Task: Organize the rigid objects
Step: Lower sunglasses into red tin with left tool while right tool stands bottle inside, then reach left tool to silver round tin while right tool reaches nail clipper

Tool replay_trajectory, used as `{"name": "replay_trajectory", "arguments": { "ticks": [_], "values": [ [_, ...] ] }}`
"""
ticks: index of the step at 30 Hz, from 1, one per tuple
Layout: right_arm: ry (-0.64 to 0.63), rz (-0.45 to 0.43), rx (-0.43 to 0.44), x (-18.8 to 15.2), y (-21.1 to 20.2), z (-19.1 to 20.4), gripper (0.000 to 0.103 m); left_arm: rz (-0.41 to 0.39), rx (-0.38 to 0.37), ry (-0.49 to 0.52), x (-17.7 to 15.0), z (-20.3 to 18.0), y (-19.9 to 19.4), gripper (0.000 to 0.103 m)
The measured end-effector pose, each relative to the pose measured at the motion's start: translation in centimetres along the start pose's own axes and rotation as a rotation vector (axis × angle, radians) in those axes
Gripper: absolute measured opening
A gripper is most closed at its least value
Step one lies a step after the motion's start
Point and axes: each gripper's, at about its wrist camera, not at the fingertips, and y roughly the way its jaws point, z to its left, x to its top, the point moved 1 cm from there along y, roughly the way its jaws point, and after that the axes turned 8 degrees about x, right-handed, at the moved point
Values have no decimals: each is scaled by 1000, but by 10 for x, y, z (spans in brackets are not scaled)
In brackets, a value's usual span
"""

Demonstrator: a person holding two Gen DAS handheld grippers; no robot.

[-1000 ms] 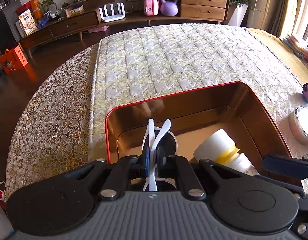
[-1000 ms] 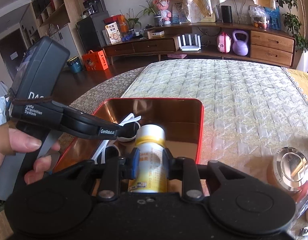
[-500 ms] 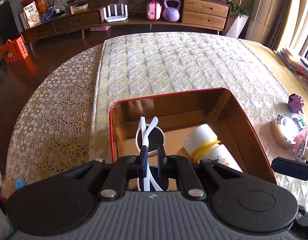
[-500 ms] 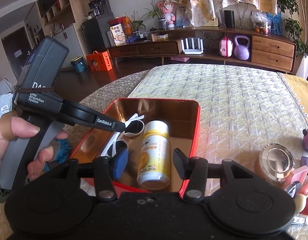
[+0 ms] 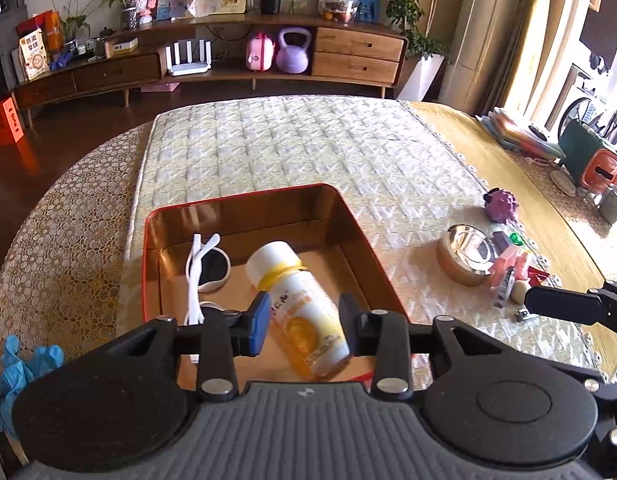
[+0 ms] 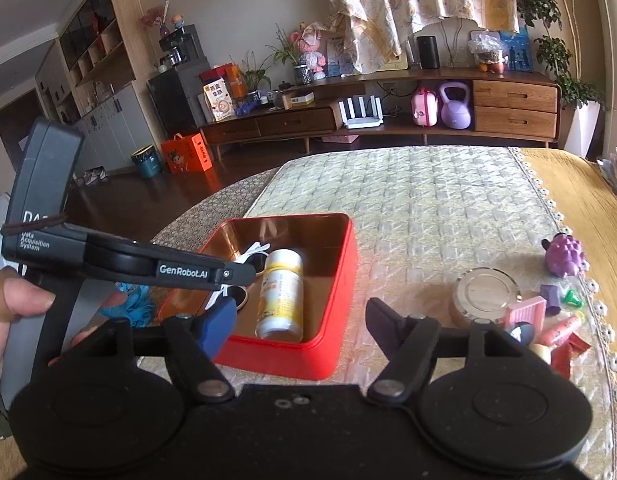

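A red tin box (image 5: 372, 248) (image 6: 340, 276) with a copper inside sits on the quilted table. In it lie a white and yellow bottle (image 5: 296, 300) (image 6: 282, 292) and white-framed sunglasses (image 5: 206, 264) (image 6: 254, 258). My left gripper (image 5: 304, 322) is open and empty above the box's near edge, over the bottle. My right gripper (image 6: 298, 320) is open and empty, raised above the box's near side. A round metal-lidded tin (image 5: 466, 252) (image 6: 482, 294) stands right of the box.
Small items lie at the right: a purple toy (image 5: 500, 204) (image 6: 564, 256), a pink block (image 6: 524, 312) and other small bits. A blue glove (image 5: 16, 372) lies at the table's left edge. The other hand-held unit (image 6: 120, 260) crosses the right wrist view's left side.
My left gripper let go of the sunglasses, opened and rose. My right gripper opened wider and pulled back up from the bottle, which now lies in the box.
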Motion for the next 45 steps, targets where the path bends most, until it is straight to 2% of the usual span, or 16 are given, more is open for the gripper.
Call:
{"name": "replay_trajectory", "arguments": {
  "ticks": [1,2,6,9,15,17,22,26,31,35,42,45],
  "values": [
    [7,-8,-5,-1,-5,-3,75,-7,-8,2,-2,-5,-4,57],
    [15,-16,-15,-2,-11,-8,76,-15,-18,1,-3,-10,-7,61],
    [40,-37,-44,-10,-31,-23,82,-19,-60,-9,-8,-29,-16,63],
    [38,-54,-75,-18,-46,-34,88,-30,-78,-4,-12,-43,-21,72],
    [39,-72,-135,-39,-73,-60,99,-47,-101,14,-16,-72,-27,75],
    [34,-70,-156,-46,-79,-68,100,-51,-107,25,-16,-82,-25,79],
    [-5,-67,-206,-58,-85,-81,102,-53,-124,48,-18,-103,-20,80],
    [-21,-55,-232,-66,-86,-94,102,-52,-107,73,-19,-120,-12,84],
    [-17,-39,-239,-75,-77,-105,102,-55,-125,76,-19,-132,-1,87],
    [-2,-32,-244,-81,-67,-112,102,-68,-106,100,-20,-143,8,88],
    [3,-15,-262,-84,-43,-122,100,-23,-101,74,-6,-148,37,88],
    [-16,-7,-265,-84,-35,-124,98,-23,-54,94,4,-153,52,88]
  ]
}}
